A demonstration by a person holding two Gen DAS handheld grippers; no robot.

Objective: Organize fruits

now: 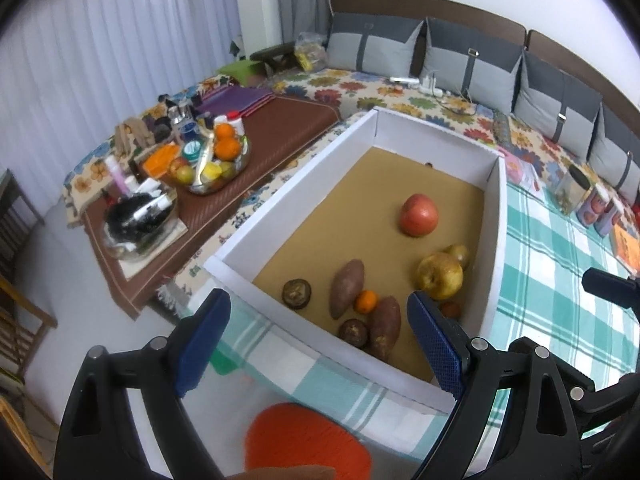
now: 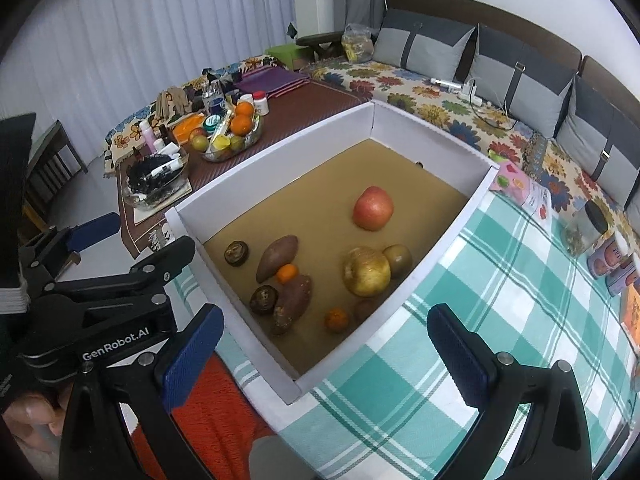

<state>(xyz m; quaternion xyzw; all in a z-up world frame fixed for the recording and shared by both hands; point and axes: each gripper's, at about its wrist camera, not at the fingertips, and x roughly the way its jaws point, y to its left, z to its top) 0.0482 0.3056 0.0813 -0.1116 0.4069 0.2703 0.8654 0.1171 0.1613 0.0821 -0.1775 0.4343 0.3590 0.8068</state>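
I have both hand-held grippers hovering over the near end of a white cardboard box [image 1: 494, 216] that lies on a green-checked cloth [image 2: 500, 300] spread over the bed. My left hand-held gripper [image 1: 320, 340] has its jaws spread wide with nothing between the blue pads; the box's near wall runs across the gap. My right hand-held gripper [image 2: 328, 344] is likewise wide open and empty, poised above the box's near corner.

All the produce sits on the brown floor of the box. Just ahead of my left gripper lie two sweet potatoes [image 1: 347, 288], end to end at a slant, with a small orange [image 1: 366, 301] tucked between them. A dark, shrivelled round fruit [image 1: 297, 293] sits ahead and left of them, and a second one [image 1: 354, 332] lies against the nearer sweet potato. Right beside my left gripper's right pad is a large yellow-brown pear [image 1: 440, 276], with a smaller greenish fruit [image 1: 458, 254] touching its far side. A red apple [image 1: 419, 215] stands alone farther ahead, well apart from the rest. From the right wrist I also see a second small orange [image 2: 337, 319] near the box's near wall, just ahead of that gripper, beside a dull brownish fruit I cannot identify.

Far ahead and left, a glass bowl [image 1: 216, 164] of fruit sits on a brown mat.
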